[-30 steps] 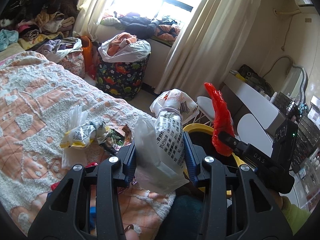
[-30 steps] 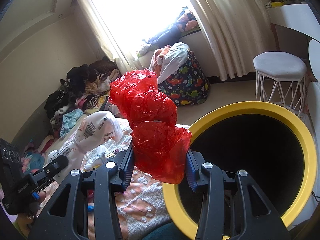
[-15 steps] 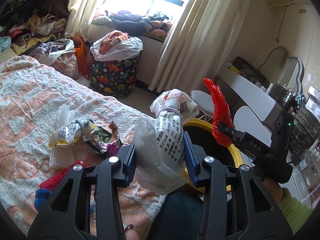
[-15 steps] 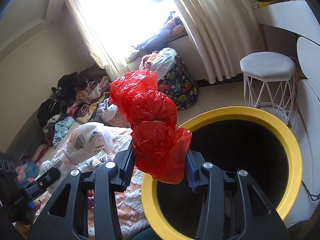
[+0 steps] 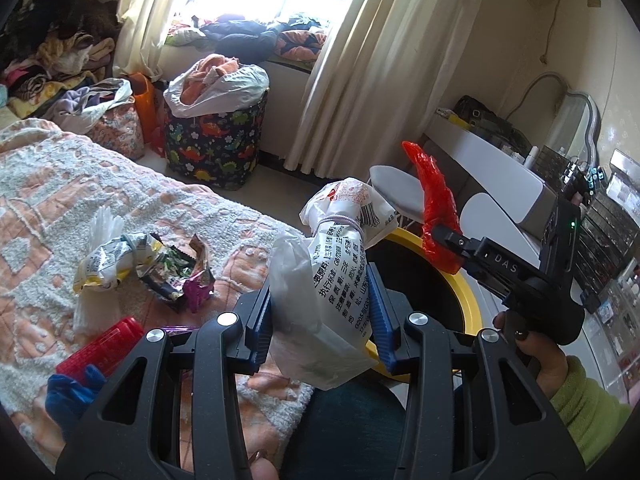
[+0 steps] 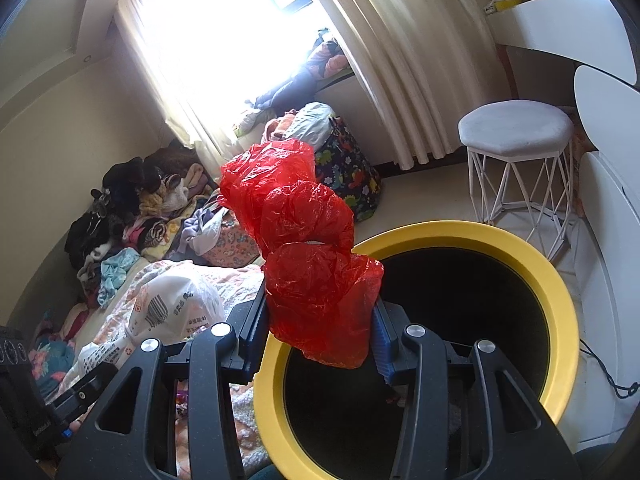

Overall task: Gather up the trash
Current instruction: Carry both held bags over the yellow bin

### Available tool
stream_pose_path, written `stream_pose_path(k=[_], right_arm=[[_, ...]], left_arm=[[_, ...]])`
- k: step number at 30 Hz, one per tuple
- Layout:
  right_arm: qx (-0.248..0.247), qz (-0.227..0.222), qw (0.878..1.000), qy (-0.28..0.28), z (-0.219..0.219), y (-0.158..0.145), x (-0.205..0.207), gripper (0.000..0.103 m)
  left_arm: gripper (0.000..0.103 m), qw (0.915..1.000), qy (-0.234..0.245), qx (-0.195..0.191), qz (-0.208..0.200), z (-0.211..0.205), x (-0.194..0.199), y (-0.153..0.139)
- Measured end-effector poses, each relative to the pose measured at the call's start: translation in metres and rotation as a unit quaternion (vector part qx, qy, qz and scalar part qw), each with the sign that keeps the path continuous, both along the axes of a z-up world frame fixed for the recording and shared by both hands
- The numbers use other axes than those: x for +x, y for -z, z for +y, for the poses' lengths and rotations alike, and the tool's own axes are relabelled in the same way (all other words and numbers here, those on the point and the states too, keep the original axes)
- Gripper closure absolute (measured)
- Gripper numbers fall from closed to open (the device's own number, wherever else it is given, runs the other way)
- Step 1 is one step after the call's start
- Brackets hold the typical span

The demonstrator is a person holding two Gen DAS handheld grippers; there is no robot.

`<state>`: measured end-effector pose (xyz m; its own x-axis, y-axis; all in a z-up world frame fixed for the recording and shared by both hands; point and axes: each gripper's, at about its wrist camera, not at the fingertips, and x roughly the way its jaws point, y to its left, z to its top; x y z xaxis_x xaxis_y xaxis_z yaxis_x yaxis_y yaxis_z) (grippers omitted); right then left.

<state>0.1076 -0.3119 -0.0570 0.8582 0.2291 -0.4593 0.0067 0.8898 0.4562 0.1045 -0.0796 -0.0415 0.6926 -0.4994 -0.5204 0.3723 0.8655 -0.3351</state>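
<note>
Above the yellow bin rim [image 6: 560, 292], right tongs [image 6: 322, 330] clamping red bag [image 6: 304, 240], left tongs [image 5: 322, 320] white bag [image 5: 332, 280].

The mouth of the yellow-rimmed bin [image 6: 560, 300] is open and unobstructed. A white stool [image 6: 516, 128] stands on the floor beyond it. Wrappers [image 5: 176, 268] and a red item [image 5: 104, 344] clutter the bed [image 5: 60, 184] beside it.

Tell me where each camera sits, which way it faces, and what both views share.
Left wrist: on the left gripper, looking along its jaws over the bed; jaws clamp a white printed bag; the right hand shows.
Right wrist: on the right gripper, looking down into the yellow-rimmed bin; jaws clamp a red plastic bag.
Shared: both bags, bin, dinosaur-print hamper, stool.
</note>
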Motion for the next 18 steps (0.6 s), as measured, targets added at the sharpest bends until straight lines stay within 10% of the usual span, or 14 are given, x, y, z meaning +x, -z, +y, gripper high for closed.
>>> stream_pose_path(k=[18], right_arm=[[0.010,0.022,0.999,0.030,-0.015,0.004,-0.002,0.062]], left_arm=[[0.069,0.9991,0.034,0.023,0.009,-0.032,-0.001,0.011]])
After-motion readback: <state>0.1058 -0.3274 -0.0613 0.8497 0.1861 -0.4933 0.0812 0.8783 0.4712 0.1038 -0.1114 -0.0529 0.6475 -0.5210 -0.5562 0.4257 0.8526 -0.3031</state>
